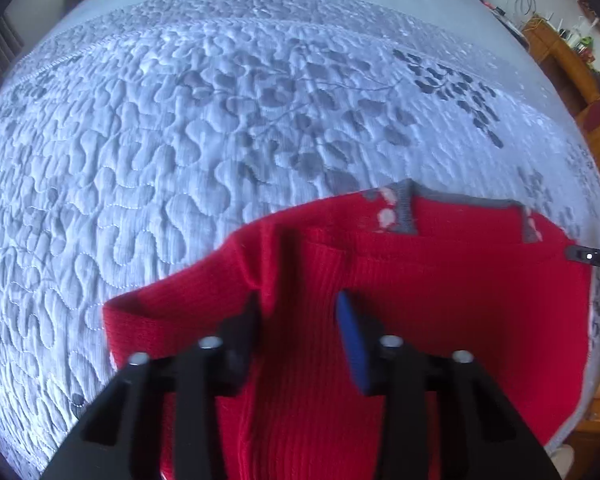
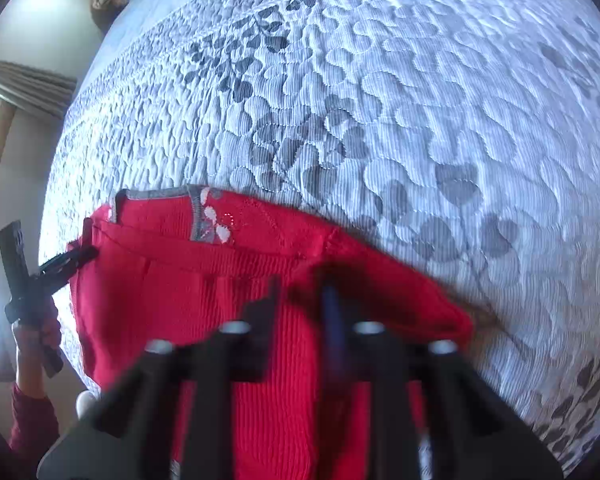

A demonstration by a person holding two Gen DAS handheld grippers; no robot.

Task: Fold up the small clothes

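While both grippers hang low over the near hem of the red knitted garment (image 1: pixel 440 280), the step in hand looks like a fold carried across the bed (image 1: pixel 160 140), each hand holding one side of the cloth. The left gripper (image 1: pixel 298 310) has its fingers (image 1: pixel 350 332) narrowed with a ridge of red knit rising between them; I judge it pinched, though the blur makes the contact itself hard to confirm. The right gripper (image 2: pixel 302 296) is clenched tight, with red cloth bunched at its tips.

The next move calls for both hands to travel together and level, so the doubled edge lands square, then to release.

Further off, the garment lies flat on the pale quilted bedcover, ribbed, bright red, with a grey-trimmed neckline (image 2: pixel 160 194) and small white flower marks at its far edge.
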